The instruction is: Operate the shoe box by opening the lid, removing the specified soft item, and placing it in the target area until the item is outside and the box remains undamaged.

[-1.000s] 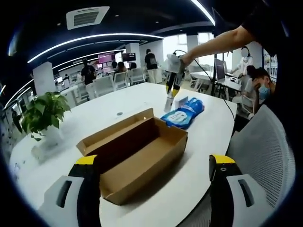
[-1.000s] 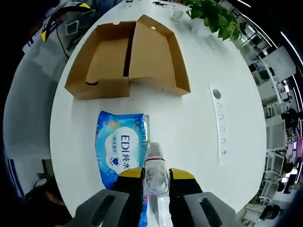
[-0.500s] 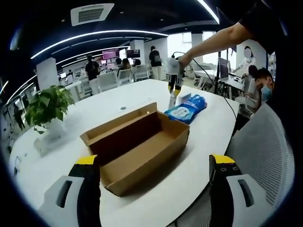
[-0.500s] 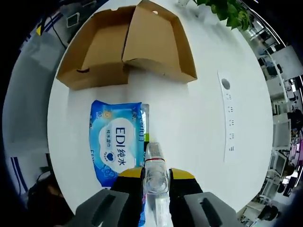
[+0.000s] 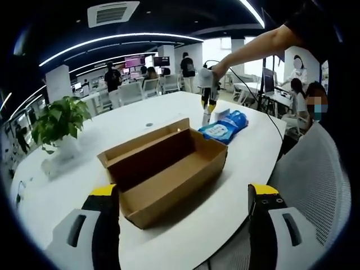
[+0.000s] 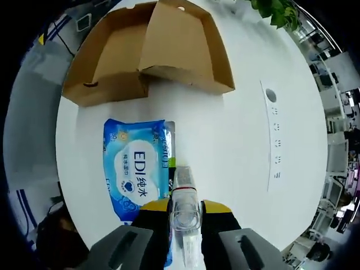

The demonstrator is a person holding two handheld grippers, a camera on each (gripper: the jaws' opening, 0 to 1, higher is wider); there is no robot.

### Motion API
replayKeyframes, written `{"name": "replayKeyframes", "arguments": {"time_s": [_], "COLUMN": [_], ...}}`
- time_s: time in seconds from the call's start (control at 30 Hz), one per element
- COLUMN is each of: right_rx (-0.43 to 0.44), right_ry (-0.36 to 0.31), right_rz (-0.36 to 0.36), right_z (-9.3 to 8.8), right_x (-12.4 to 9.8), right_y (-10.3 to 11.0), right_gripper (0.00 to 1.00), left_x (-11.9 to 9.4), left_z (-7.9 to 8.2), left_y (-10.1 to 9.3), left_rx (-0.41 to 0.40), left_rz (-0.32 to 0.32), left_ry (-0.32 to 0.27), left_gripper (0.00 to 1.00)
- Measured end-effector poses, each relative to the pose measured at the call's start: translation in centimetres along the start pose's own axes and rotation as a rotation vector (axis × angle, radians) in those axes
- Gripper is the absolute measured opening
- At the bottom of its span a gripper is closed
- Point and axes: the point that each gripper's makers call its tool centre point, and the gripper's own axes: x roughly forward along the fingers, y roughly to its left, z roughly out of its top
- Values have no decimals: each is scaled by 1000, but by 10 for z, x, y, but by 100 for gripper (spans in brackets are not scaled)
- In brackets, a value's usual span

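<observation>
With the shoe box [image 6: 152,50] lying open and empty at 12 o'clock, right gripper [image 6: 185,216] jaws clamp a clear bottle [image 6: 184,205] above the tabletop [image 6: 242,140]. Wipes pack [image 6: 138,169] lies outside, at 9 o'clock. Left gripper [image 5: 183,225] jaws apart. Lower the bottle slowly, upright, clear of the pack.

An open-plan office lies ahead of the left gripper's fingers: a dark ceiling with curved light strips [image 5: 112,42] and an air vent [image 5: 112,11], bright windows [image 5: 216,48] far off, and desks with monitors and chairs [image 5: 132,90] where people stand. A long white table [image 5: 79,169] bears a potted plant [image 5: 59,121]. A grey mesh chair [image 5: 315,180] stands beside the right finger.
</observation>
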Motion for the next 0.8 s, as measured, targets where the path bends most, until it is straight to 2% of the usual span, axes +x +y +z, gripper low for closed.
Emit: {"name": "replayKeyframes", "arguments": {"time_s": [0.17, 0.5, 0.8], "right_rx": [5, 7, 3], "right_ry": [21, -14, -25], "right_rz": [-4, -2, -26], "right_z": [-5, 7, 10], "right_x": [3, 1, -1], "right_y": [-3, -6, -9], "right_gripper": [16, 17, 17], "left_x": [1, 3, 2], "left_z": [0, 1, -4], "left_y": [1, 4, 4], "left_rx": [-3, -12, -31], "left_rz": [-1, 0, 3], "left_ry": [1, 2, 4], "left_gripper": [98, 98, 96]}}
